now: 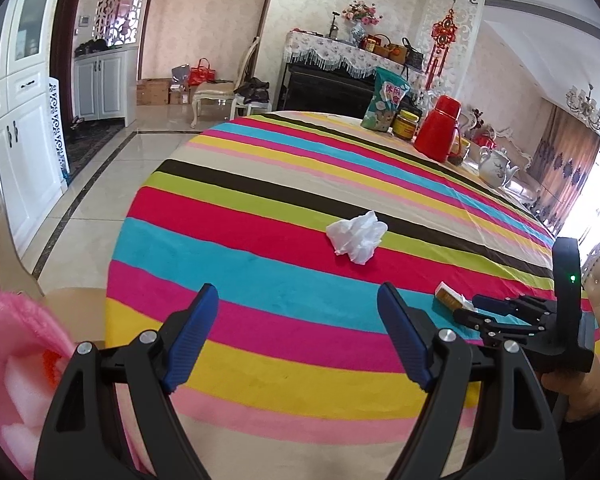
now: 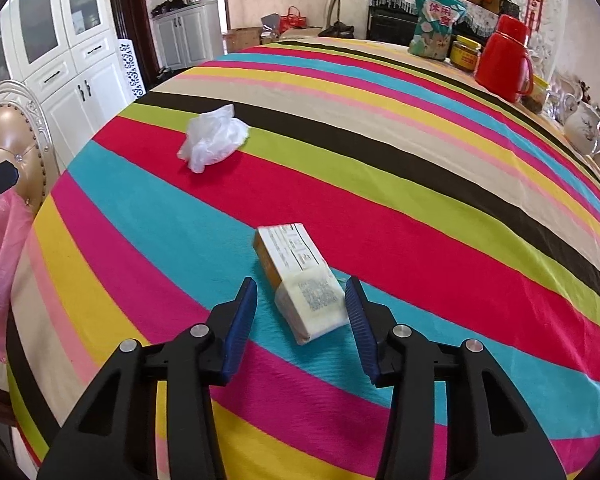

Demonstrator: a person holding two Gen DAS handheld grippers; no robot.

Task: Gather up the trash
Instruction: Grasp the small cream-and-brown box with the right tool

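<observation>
A: tablecloth (image 2: 380, 184) pattern?
B: Stripes: red, cyan, magenta, yellow, lime, black, beige, pink.
A: Trash?
B: Crumpled wrapper (image 2: 212, 138) white; small box (image 2: 296, 272) white, orange side. Thermos (image 2: 504, 60) red, gripper pads (image 2: 240, 320) blue.

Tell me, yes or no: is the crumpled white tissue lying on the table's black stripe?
No, the crumpled white tissue lies on the red stripe of the striped tablecloth.

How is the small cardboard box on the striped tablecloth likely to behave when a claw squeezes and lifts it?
The small cardboard box looks light, probably empty, so it should lift easily. Its near end appears dented, so the thin walls may crush further under a squeeze. Lying flat on the striped tablecloth, it should slide rather than roll if nudged.
</observation>
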